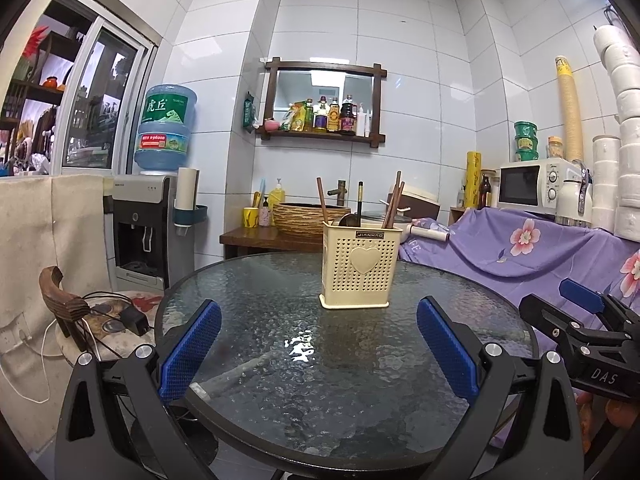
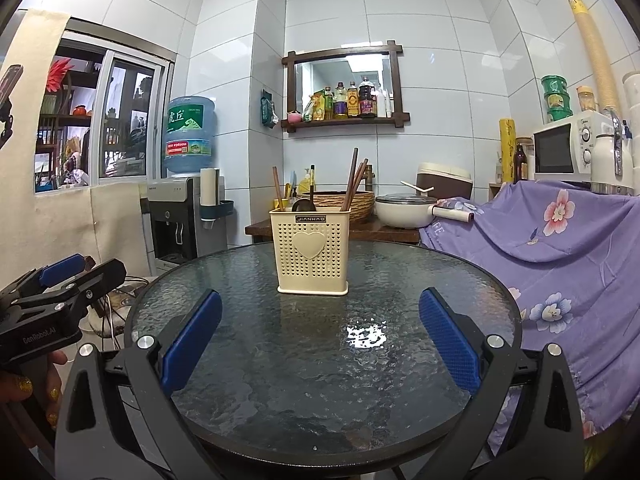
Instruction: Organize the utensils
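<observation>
A cream perforated utensil holder (image 1: 361, 265) (image 2: 311, 250) with a heart on its front stands upright on the far half of the round glass table (image 1: 280, 380) (image 2: 304, 392). Brown chopsticks (image 1: 322, 200) (image 2: 352, 184) and a dark ladle (image 1: 351, 219) (image 2: 303, 203) stick out of its top. My left gripper (image 1: 318, 344) is open over the table's near edge, nothing between its blue pads. My right gripper (image 2: 320, 338) is open too, also empty and short of the holder. Each gripper shows in the other's view: the right one (image 1: 580, 320), the left one (image 2: 60, 280).
A chair (image 1: 100, 320) with cables and a charger stands left of the table. A purple flowered cloth (image 2: 560, 248) covers the counter on the right, with a microwave (image 2: 568, 148). Behind the table are a low wooden stand with a woven basin (image 1: 308, 216), a white pot (image 2: 404, 210) and a water dispenser (image 1: 144, 220).
</observation>
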### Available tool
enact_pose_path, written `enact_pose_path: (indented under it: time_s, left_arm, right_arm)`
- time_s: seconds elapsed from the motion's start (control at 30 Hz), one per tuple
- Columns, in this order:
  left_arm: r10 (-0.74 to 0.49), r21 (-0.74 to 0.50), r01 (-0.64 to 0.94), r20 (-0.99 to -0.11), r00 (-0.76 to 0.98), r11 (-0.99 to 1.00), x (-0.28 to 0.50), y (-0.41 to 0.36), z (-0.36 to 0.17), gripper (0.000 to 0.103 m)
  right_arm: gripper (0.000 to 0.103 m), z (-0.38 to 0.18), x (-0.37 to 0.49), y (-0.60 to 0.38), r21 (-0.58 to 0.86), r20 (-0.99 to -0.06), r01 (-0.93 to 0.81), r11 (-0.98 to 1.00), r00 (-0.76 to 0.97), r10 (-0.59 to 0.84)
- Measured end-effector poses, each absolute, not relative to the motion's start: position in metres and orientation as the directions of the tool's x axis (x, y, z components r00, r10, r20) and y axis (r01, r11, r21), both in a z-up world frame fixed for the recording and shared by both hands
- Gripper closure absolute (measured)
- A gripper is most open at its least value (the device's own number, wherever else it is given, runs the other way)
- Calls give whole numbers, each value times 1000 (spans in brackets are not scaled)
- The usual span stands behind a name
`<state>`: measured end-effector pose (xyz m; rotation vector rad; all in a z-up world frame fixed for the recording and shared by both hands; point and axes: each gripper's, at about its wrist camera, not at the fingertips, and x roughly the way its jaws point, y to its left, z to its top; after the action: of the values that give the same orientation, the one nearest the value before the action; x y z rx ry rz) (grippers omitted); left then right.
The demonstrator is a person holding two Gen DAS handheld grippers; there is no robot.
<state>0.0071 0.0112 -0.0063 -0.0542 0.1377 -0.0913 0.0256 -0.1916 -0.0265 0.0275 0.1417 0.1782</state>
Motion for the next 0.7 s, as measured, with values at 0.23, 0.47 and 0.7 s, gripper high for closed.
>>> enact_pose_path:
  time_s: [0.23,0.47,0.7]
  left_arm:
    - [-112,-51,106,-126,986,993,5,10,-2,7]
    - [-98,-2,99,-113,989,995,3,2,-1,7]
    - [-88,-22,86,-120,989,996,6,4,-2,7]
  right_arm:
    - [6,-26,26,-191,40,-136,-175,984,974,179]
    - [6,-26,26,-190,38,-138,-175,984,974,178]
    - [6,-25,26,-190,41,-142,-173,984,974,177]
